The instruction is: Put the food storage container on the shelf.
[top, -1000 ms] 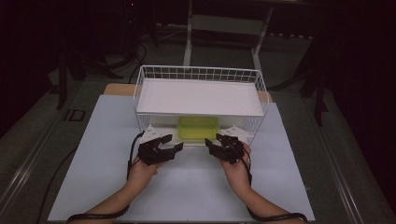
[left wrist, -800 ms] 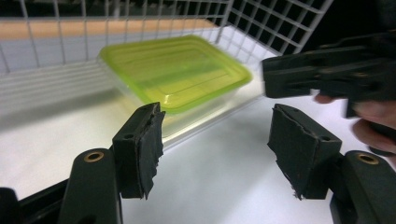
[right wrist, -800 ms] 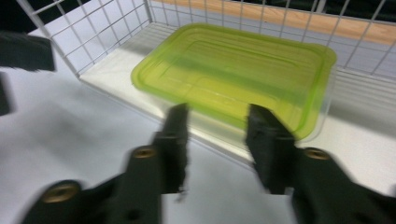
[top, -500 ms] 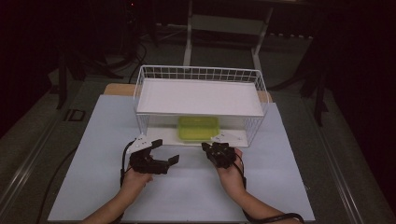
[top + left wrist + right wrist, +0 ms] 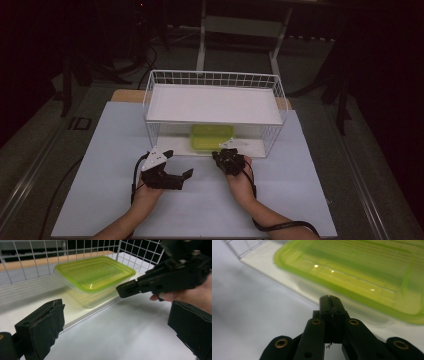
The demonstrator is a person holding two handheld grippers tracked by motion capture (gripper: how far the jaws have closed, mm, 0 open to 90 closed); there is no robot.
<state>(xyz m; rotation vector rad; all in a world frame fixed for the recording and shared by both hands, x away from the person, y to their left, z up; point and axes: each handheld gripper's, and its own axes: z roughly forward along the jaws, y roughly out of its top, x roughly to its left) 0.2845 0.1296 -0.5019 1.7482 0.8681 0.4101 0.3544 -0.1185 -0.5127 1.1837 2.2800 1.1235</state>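
The left gripper (image 5: 176,170) is spread wide, empty; the right gripper (image 5: 329,300) is pressed together. To draw the box (image 5: 211,137) from the basket (image 5: 150,100), approach its near rim low and level.

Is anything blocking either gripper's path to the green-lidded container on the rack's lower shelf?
Nothing visible does. The container sits at the open front of the wire rack. The left gripper, open, and the right gripper, shut, face it over bare table, though the right gripper crosses the left gripper view beside the container.
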